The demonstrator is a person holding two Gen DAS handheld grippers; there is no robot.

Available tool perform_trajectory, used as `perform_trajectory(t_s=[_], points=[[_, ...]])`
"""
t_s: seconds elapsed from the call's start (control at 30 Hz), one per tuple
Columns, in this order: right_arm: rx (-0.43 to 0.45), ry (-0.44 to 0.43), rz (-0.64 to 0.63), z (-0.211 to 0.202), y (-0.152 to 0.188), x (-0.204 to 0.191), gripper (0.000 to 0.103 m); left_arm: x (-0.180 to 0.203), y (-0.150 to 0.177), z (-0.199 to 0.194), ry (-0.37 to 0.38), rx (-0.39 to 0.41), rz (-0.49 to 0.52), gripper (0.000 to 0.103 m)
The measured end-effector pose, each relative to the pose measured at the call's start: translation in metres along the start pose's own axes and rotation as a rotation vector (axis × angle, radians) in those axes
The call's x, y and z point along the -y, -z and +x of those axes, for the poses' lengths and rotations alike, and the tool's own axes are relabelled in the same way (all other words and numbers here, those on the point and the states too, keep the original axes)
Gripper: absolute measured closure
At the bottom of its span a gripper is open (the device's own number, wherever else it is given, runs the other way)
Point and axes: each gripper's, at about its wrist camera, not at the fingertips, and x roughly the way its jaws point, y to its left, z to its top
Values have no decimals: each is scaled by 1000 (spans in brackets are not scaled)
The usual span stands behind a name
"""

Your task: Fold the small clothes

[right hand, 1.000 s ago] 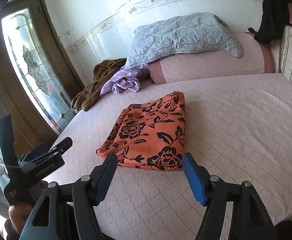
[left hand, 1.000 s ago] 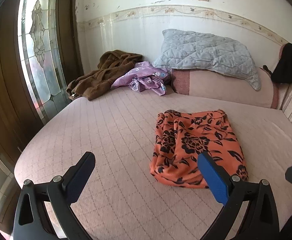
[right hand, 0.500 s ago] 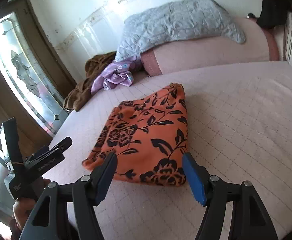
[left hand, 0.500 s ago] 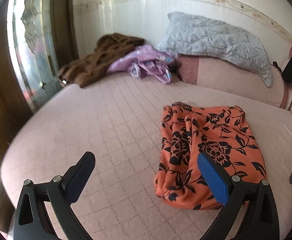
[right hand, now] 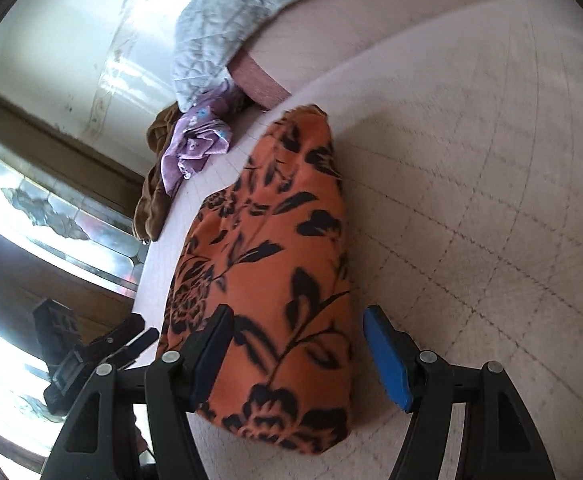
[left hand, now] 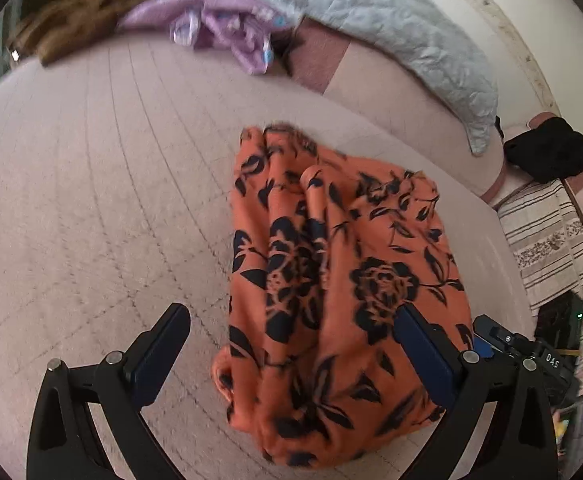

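Two handheld grippers, both with jaws spread wide and holding nothing.

Left gripper point(left hand: 291, 354): black frame, dark blue pads; poised above the near end of the garment, cloth visible between the fingers but not pinched. Contact with the fabric: cannot tell.

Right gripper point(right hand: 298, 354): same build, brighter blue pad on the outer finger; jaws straddling the near right-hand part of the garment, pads clear of it.

Orange garment point(left hand: 339, 288) with black flower print: loosely bunched and creased, lying lengthwise on the pink quilted bed cover point(left hand: 91, 200), near end close to the front edge of the bed, far end reaching toward the bolster.

Long pink bolster point(left hand: 391, 92): along the head edge of the bed, grey quilted blanket point(left hand: 391, 28) draped over it.

Purple cloth point(left hand: 227, 28) and brown cloth point(left hand: 103, 12): heaped at the far left corner of the bed, touching each other, well apart from the orange garment.

Black cloth point(left hand: 551, 152): at the far right corner, beside a striped cushion point(left hand: 547, 236).
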Motion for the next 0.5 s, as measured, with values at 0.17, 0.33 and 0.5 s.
perform_trajectory(t_s=[0.17, 0.33, 0.5], points=[[-55, -100, 87, 24, -4, 23, 32, -17, -5, 32, 126, -136, -104, 2], [-70, -177, 118, 39, -7, 26, 33, -8, -2, 36, 188, -152, -92, 2], [-110, -170, 71, 65, -20, 10, 32, -1, -5, 44, 229, -161, -84, 3]])
